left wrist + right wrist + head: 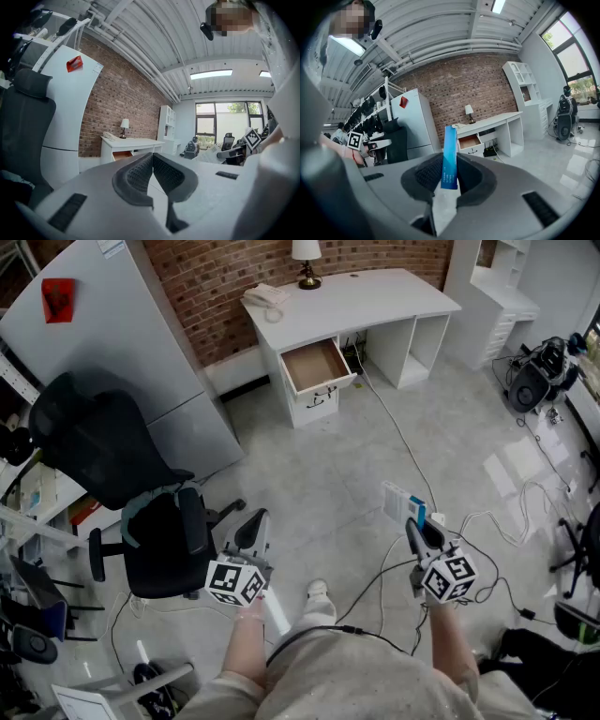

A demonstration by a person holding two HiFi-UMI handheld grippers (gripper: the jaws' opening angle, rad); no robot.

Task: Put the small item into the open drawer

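Note:
A thin blue and white box [450,157] stands upright between the pads of my right gripper [449,169], which is shut on it; the same box [405,505] shows in the head view above the right gripper [419,531]. My left gripper [153,165] has its jaws pressed together with nothing between them; it hangs at the lower left [251,535] in the head view. Across the room, the open wooden drawer [315,366] sticks out of the white desk [375,298]. The drawer [469,140] lies straight ahead of the box, far off.
A black office chair [155,521] stands just left of the left gripper. A grey cabinet [122,343] fills the left. Cables [403,446] run across the floor from the desk to the right. A lamp [307,261] and phone [265,296] sit on the desk.

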